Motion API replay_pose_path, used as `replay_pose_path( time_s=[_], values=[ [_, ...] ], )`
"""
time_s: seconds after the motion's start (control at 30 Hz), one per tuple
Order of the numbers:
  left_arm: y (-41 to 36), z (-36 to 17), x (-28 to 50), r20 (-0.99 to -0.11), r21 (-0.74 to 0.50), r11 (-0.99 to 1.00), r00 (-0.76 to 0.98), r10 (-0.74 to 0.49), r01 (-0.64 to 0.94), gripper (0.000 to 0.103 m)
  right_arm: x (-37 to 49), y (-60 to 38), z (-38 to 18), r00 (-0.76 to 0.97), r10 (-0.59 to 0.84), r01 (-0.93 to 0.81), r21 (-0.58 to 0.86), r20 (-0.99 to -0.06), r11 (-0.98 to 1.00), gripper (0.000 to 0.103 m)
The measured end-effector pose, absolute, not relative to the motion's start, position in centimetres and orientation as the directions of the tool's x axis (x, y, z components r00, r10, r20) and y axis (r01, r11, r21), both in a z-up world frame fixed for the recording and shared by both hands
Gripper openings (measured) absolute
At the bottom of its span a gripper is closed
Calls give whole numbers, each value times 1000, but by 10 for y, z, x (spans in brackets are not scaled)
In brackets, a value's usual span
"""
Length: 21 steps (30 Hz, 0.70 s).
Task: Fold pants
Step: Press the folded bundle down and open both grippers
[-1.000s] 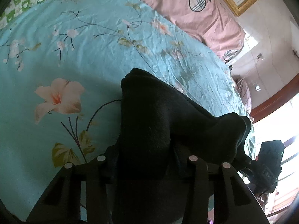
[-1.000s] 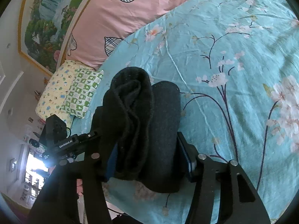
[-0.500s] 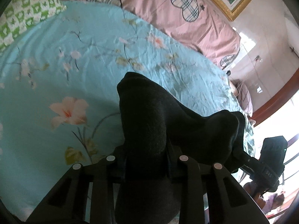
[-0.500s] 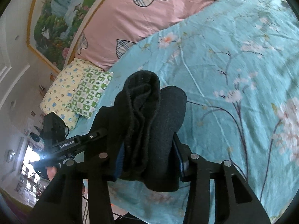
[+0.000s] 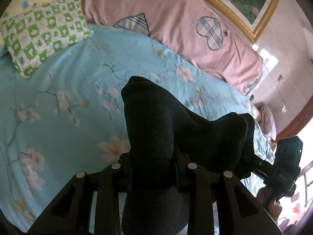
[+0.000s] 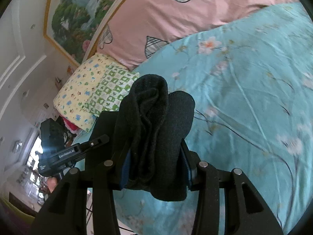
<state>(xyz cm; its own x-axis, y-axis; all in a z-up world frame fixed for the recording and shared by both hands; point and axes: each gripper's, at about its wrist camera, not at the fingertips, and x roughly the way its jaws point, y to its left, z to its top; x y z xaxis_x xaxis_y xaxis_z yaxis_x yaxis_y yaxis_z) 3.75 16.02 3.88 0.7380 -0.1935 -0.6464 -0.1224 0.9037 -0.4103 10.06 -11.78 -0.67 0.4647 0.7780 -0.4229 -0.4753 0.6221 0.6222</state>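
The black pants (image 5: 156, 129) are folded into a thick bundle and held off the bed between both grippers. My left gripper (image 5: 153, 168) is shut on one end of the bundle; the cloth hides its fingertips. My right gripper (image 6: 156, 166) is shut on the other end (image 6: 154, 121), where stacked folded layers show. The right gripper also shows in the left wrist view (image 5: 281, 168), low at the right. The left gripper shows in the right wrist view (image 6: 64, 152), low at the left.
The bed has a turquoise floral sheet (image 5: 68, 98). A pink quilt with plaid hearts (image 5: 176, 23) lies along its far side. A green checked pillow (image 5: 45, 35) and a yellow printed pillow (image 6: 80, 90) lie near the head. A framed painting (image 6: 78, 13) hangs on the wall.
Both grippers have lifted and tilted up with the pants still clamped. The pillows, pink quilt and painting have come further into view.
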Motion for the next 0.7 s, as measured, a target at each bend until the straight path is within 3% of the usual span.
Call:
replay_pose_path(
  time_s=[0.4, 0.7],
  values=[
    [219, 55, 65, -634, -371, 898, 771, -60, -236, 30, 165, -46, 12, 387, 815, -560, 592, -430, 579, 46],
    [244, 38, 97, -665, -355, 886, 747, -16, -297, 29, 213, -3, 9, 350, 815, -599, 559, -462, 574, 46]
  ],
)
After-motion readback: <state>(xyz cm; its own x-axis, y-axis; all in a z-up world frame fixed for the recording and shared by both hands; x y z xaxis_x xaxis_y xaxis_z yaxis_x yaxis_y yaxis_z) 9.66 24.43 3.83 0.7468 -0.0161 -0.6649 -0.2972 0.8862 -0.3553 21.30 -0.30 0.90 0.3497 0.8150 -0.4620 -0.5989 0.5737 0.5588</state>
